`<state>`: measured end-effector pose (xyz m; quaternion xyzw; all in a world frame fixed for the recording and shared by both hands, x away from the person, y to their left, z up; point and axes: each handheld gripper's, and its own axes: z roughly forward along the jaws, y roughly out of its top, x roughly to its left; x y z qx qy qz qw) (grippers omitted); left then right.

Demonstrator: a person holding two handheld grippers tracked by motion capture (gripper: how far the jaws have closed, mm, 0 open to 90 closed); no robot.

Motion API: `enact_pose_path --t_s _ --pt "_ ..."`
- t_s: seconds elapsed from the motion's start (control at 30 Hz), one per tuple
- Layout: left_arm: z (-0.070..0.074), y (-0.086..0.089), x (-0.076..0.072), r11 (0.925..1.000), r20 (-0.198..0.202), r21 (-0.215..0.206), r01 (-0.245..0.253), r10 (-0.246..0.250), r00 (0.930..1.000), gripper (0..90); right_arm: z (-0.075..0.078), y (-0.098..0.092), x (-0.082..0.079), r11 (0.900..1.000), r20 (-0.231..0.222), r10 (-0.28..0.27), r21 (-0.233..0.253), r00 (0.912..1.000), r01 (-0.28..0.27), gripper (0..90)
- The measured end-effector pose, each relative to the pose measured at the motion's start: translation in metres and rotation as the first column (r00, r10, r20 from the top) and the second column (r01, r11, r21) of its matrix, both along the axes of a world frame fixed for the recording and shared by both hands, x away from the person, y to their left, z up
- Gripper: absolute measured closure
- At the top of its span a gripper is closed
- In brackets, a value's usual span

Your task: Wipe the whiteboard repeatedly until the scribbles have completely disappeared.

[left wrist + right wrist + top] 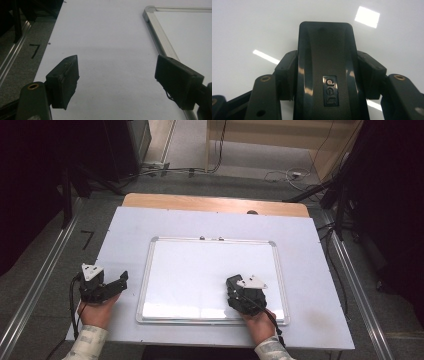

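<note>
Grey floor ran around your table (320,285), with cables trailing across it at the far side and a pale wooden cabinet beyond them; dark stands closed in on both flanks. Your table carried a white sheet, with a strip of bare wood showing along its far edge. On the floor to the left a black mark like a "7" (35,50) could be read in your left gripper view.

Your left gripper (121,281) sat over the white sheet just left of the whiteboard (200,265), its jaws spread wide with nothing between them; in its own view the left gripper (117,82) framed bare sheet and the board's metal corner (150,11).

That whiteboard lay flat in the middle of the table, silver-framed, its surface blank and glossy with ceiling lights reflected in it.

Your right gripper (235,287) rested over the board's near right part. Its jaws were closed against both sides of a black eraser (325,70), which bore the word "deli" on a small plate.
</note>
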<state>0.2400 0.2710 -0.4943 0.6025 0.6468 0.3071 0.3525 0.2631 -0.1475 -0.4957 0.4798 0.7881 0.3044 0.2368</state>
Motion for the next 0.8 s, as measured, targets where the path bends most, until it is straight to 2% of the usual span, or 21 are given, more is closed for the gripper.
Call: enact_pose_path --t_s 0.8 --pt "0.000 -0.001 0.000 1.0000 -0.004 0.003 -0.001 0.001 1.0000 20.0 0.000 -0.036 -0.001 0.998 0.000 -0.058 0.010 0.9983 0.058 38.6"
